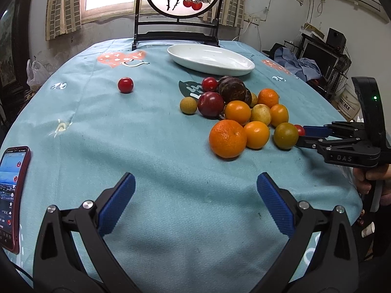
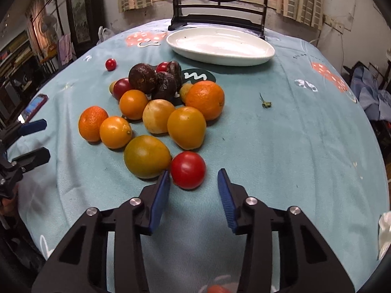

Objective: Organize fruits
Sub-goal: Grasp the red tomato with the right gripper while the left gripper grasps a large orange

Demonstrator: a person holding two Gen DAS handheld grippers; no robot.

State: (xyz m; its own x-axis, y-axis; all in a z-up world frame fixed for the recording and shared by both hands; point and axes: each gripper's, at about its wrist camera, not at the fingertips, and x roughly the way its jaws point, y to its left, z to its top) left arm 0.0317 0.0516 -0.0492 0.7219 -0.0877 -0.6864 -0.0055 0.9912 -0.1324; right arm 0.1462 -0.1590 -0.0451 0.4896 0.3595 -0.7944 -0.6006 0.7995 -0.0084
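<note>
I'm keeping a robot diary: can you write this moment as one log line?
step: reach for tomato | right claw: open, tomato between tips | left claw: open, idle | plate: no fruit yet

Colours showing on the table

A teal tablecloth (image 2: 268, 146) is showing coral heart prints under a white plate (image 2: 220, 56); orange citrus (image 2: 205, 100), a red tomato (image 2: 188, 169), dark brown fruit (image 2: 143, 77) and a greenish-yellow one (image 2: 146, 156) are glowing; blue pads (image 2: 161, 200) are lining black fingers.

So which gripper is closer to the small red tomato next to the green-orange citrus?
Right. The right gripper is open with the small red tomato just ahead of its fingertips. The left gripper hovers open over bare tablecloth, well short of the fruit pile.
</note>
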